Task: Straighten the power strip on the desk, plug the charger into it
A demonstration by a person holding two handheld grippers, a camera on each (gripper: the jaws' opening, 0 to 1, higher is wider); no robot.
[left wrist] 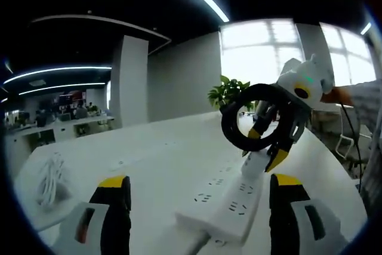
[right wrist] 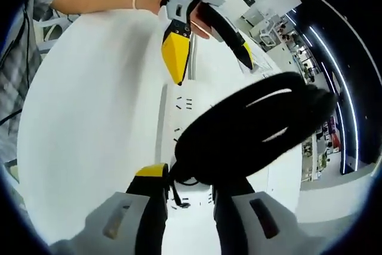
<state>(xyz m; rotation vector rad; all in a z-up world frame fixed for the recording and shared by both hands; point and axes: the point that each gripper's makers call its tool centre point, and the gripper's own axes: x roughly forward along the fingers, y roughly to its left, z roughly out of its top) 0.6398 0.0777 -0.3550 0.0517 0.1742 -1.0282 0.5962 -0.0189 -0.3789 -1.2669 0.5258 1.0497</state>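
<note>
Right gripper (right wrist: pixel 188 198) clamped on charger's coiled black cable (right wrist: pixel 250 126), held just above white power strip (right wrist: pixel 179 117). Left gripper (left wrist: pixel 200 198) spread wide, empty, straddling strip's near end (left wrist: pixel 230 204). Beyond, desk (left wrist: pixel 149 147) bare. Judgement: coil light, floppy, springy; strip rigid, slides easily. Grip plug body, not cable; plug not visible.
</note>
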